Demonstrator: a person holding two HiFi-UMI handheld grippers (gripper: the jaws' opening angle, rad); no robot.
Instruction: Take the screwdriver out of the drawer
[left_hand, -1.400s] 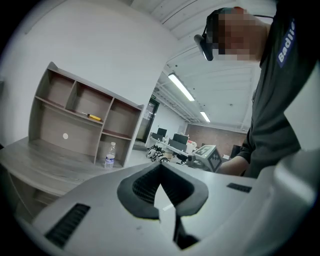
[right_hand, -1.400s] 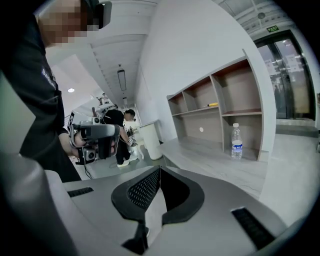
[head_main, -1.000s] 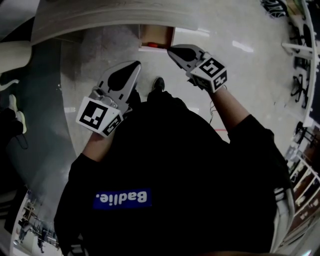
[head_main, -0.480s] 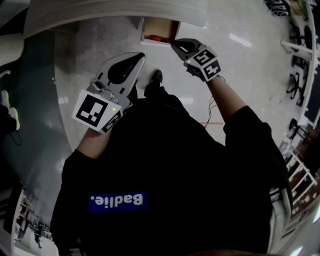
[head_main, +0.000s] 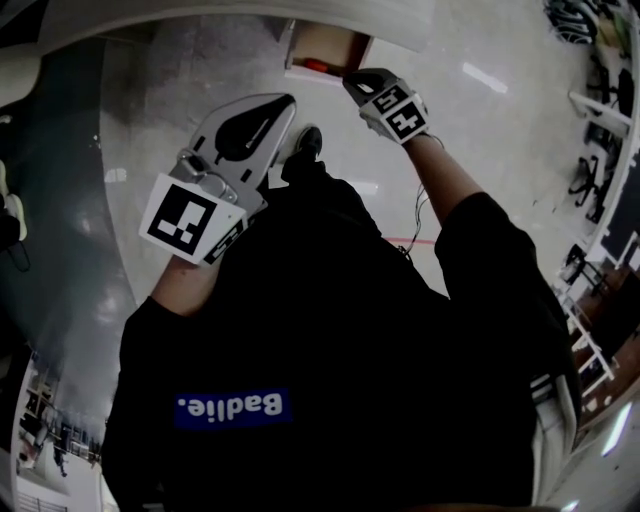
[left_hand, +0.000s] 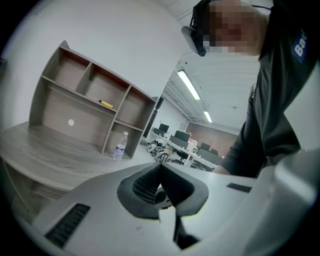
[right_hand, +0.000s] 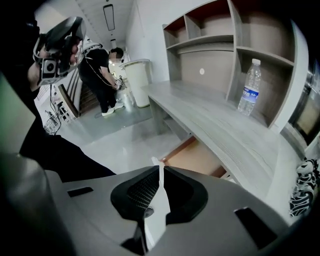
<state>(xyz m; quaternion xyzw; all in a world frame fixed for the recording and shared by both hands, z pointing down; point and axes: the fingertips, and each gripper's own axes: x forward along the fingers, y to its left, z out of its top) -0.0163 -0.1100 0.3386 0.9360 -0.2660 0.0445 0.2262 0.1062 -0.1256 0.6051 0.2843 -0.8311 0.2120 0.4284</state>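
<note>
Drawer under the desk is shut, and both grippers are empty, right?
No, the drawer is pulled open, as the head view shows. The rest holds: it sits under the desk, and the left gripper and right gripper are both empty, jaws together.

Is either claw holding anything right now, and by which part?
Nothing is held. The left claw and the right claw are both shut and empty. The screwdriver lies in the open drawer.

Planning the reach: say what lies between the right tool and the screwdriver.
Nothing. The head view shows only bare drawer bottom between the right tool and the screwdriver.
</note>
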